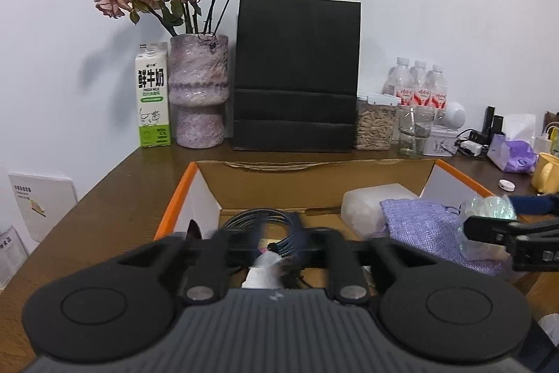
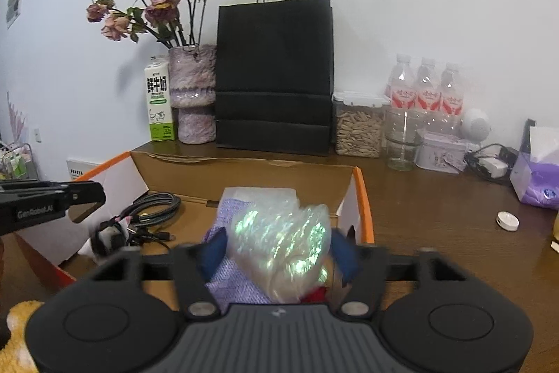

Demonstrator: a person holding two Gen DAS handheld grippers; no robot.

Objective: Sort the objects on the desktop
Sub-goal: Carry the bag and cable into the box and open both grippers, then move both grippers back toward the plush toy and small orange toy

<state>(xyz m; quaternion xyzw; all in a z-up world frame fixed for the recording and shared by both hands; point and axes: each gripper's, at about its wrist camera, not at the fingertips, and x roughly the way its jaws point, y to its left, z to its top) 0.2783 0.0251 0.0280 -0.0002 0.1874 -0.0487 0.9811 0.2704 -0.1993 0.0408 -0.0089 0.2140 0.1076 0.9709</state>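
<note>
Left jaws (image 1: 276, 247) part-open over the cable (image 1: 269, 229) in the box (image 1: 178, 198), nothing pinched, so a loose loop could snag a finger; right jaws (image 2: 279, 250) wide around the crinkly bag (image 2: 283, 240), grip unclear, so it may slide off the purple pouch (image 2: 230, 278).

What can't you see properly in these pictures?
- Left wrist view: the cable bundle in the cardboard box is blurred, and the left gripper covers its lower part.
- Right wrist view: the purple pouch lies mostly under the shiny iridescent bag, between the right gripper fingers.
- Right wrist view: the red thing under that bag is too hidden to name.
- Both views: the bottle labels are too small to read.
</note>
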